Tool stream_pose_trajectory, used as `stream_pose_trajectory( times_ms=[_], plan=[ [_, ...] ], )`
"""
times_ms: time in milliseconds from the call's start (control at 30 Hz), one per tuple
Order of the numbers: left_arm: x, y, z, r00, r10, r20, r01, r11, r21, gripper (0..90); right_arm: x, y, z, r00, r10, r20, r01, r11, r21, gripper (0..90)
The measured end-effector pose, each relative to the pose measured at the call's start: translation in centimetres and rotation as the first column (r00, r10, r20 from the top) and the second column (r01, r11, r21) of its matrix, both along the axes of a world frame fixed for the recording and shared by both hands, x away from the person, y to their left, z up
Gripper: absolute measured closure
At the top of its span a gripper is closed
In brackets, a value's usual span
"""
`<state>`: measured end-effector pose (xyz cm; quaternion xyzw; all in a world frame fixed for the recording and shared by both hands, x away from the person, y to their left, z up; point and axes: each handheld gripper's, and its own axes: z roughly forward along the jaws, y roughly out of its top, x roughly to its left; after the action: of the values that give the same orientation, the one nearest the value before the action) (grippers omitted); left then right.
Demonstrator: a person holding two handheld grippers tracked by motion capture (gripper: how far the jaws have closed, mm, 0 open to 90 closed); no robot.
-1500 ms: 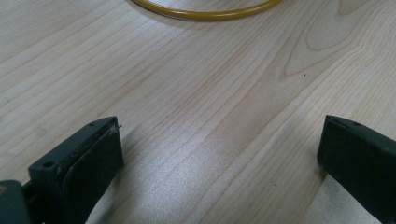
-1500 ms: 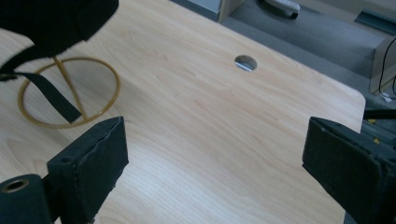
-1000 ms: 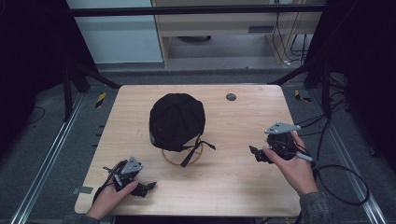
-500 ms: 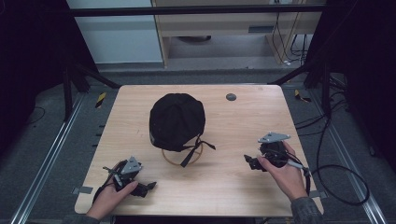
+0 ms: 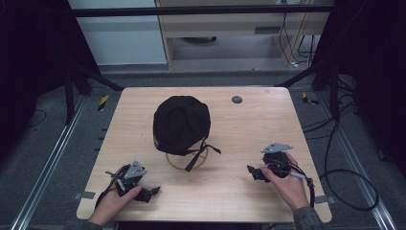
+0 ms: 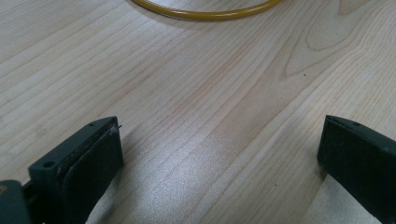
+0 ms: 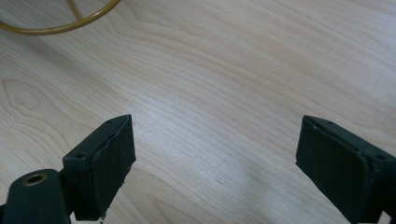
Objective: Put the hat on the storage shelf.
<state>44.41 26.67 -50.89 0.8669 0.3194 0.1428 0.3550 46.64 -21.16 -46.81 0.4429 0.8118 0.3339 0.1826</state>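
The left tongs (image 5: pixel 152 192) rested near the front left corner of the desk (image 5: pixel 258 120), jaws spread wide with bare wood between them. The right tongs (image 5: pixel 253 171), near the front right, also stood wide open and held nothing. Between the two, farther back at mid-desk, a black cap (image 5: pixel 181 123) sat over a yellow wire ring stand (image 5: pixel 184 162), its strap hanging toward the front.

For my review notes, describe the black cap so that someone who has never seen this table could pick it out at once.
Start from the light wooden table. Near its middle, slightly toward the far-left part, a black cap sits on a yellow wire ring stand, with dark straps hanging down at the front. It is the one large dark domed thing, unlike the small dark disc lying flat near the far edge.
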Motion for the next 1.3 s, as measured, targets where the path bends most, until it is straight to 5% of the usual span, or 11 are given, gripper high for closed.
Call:
stream_pose_trajectory(
  times_ms=[567, 1300],
  plan=[
    [0.0, 0.0, 0.0, 1.0, 0.0, 0.0, 0.0, 1.0, 0.0, 0.0, -0.4, 1.9, -1.8, 0.9993, 0.034, -0.016, -0.034, 0.9993, 0.014, 11.8],
    [0.0, 0.0, 0.0, 1.0, 0.001, 0.0, -0.001, 1.0, 0.0, 0.0, 0.1, 3.8, -3.8, 0.9996, 0.011, -0.025, -0.01, 0.9986, 0.052, 7.9]
  ],
)
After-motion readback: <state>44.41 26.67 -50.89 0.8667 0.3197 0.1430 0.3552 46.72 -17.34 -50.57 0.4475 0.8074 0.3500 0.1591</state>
